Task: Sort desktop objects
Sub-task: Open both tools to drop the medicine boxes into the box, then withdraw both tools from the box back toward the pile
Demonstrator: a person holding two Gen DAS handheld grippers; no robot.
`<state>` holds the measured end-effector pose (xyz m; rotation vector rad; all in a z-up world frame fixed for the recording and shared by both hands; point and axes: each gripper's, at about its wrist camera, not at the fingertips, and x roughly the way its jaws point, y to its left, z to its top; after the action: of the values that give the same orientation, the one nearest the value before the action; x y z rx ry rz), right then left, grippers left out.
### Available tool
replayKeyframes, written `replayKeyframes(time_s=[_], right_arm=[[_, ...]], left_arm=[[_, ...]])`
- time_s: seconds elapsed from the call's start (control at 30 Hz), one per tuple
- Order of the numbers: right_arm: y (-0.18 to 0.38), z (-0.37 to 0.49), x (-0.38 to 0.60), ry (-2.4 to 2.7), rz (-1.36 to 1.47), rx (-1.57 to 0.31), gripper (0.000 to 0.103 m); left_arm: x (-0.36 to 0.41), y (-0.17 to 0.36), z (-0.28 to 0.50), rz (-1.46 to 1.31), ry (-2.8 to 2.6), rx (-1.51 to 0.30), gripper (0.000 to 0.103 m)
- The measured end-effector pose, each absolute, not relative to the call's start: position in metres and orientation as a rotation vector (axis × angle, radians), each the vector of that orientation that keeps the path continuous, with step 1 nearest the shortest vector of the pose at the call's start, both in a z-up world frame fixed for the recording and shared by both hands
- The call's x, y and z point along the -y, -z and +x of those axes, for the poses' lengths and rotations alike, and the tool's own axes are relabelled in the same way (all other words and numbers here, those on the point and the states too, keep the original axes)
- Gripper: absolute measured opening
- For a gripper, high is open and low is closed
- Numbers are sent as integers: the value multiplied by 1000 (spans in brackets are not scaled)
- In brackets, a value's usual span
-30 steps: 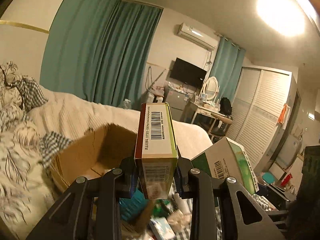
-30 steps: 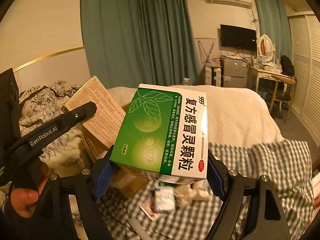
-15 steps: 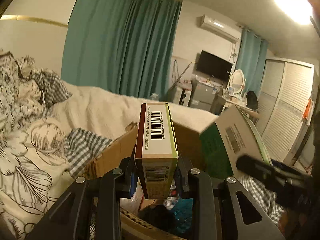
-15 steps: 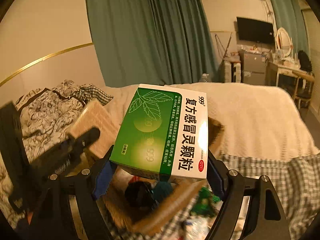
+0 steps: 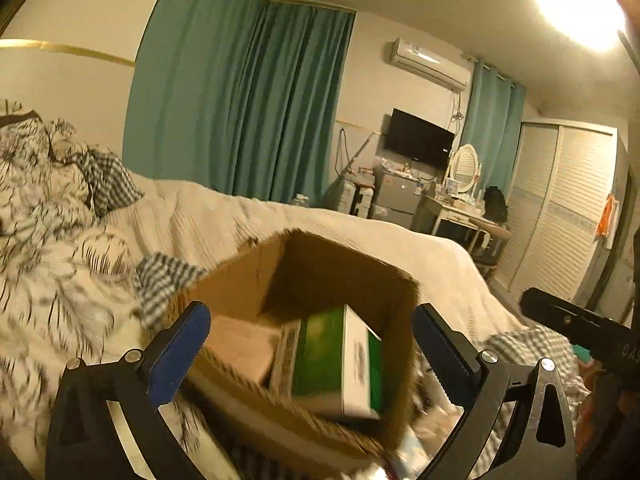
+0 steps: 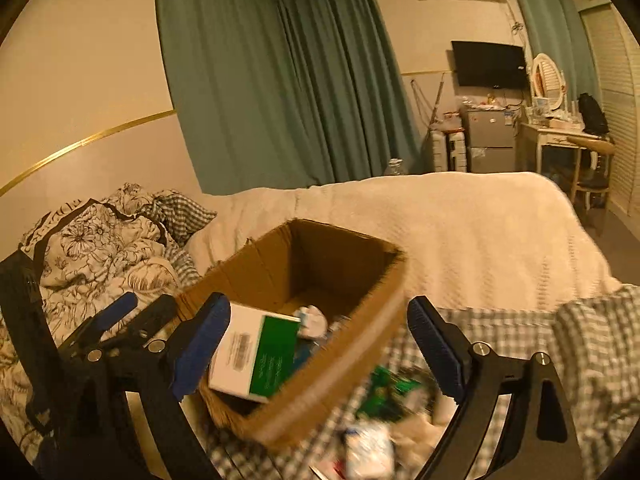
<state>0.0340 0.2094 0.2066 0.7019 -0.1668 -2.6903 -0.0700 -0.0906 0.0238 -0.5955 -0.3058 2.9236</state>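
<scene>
- Left gripper (image 5: 312, 356) is hanging over the near rim of the cardboard box (image 5: 248, 292); its jaws have just been opening and are standing wide apart, nothing between the pads.
- Right gripper (image 6: 320, 344) is hanging beside it over the same box (image 6: 340, 248); its jaws have also just been opening, now well apart with nothing pressed between them.
- The left gripper is showing in the right wrist view too (image 6: 120, 320), just to the left of the right one, so both hands are crowding the same near edge.
- Green medicine box (image 5: 340, 360) is lying inside the cardboard box, tilted, just ahead of and below the left gripper's fingertips. In the right wrist view the same green medicine box (image 6: 256, 356) is sitting just inside the right gripper's left finger, apart from the pad as far as I can tell.
- A smaller tan box (image 5: 240, 348) is lying to its left in the cardboard box; motion blur is hiding its markings.
- Remaining clutter (image 6: 384, 420) is lying on the checked blanket (image 6: 560, 340), below and to the right of the cardboard box, directly between and under the right gripper's fingers.
- Judgement: the next pick turns on that pile. It is sitting nearer the right hand; the left would be reaching across the cardboard box.
- Items in the pile are too blurred to give a long axis.
</scene>
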Motion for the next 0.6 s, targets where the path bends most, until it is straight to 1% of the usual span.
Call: replayKeyframes(time_s=[0.13,0.23,0.43,0.6], right_arm=[[-207,73,-245,2724,715,155,90],[-198,101,-273,2759,744,158,90],[-162,141,-302,2834,810,119,90],[-132,144,-316,2836,895,94,90]], left_arm=[[75,-25,-40,-643,-2892,349,103],[58,-10,-19,-716,-2871,348,103],[21,50,-1,-995,-2798,350,103],[-14,106,0,-1228,-2706,319,102]])
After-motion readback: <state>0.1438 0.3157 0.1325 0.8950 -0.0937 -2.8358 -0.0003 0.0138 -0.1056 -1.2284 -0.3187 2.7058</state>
